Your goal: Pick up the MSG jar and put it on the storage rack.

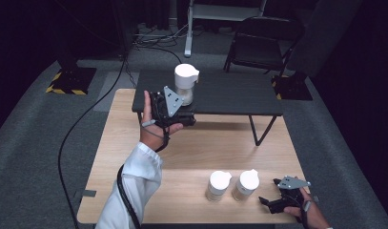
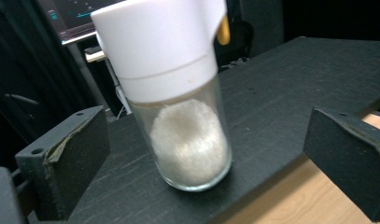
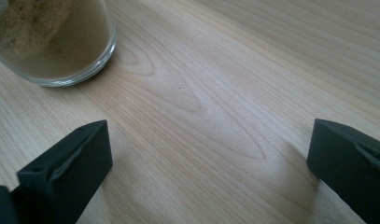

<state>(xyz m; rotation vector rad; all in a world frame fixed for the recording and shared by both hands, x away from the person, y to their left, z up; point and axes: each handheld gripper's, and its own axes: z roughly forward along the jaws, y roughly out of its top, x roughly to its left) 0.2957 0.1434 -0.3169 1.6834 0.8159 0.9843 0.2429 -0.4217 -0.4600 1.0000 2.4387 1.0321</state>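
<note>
A white-capped jar [image 2: 185,98] stands near the black shelf's [image 2: 290,88] front edge, between the left gripper's [image 2: 201,154] spread jaws, untouched. The right gripper [image 3: 208,158], jaws apart, rests near two jars [image 1: 232,185] on the table [image 1: 191,157].

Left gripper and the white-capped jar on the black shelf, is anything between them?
Nothing. In the left gripper view the jar stands on bare black shelf ahead of the left gripper, its jaws wide apart.
</note>
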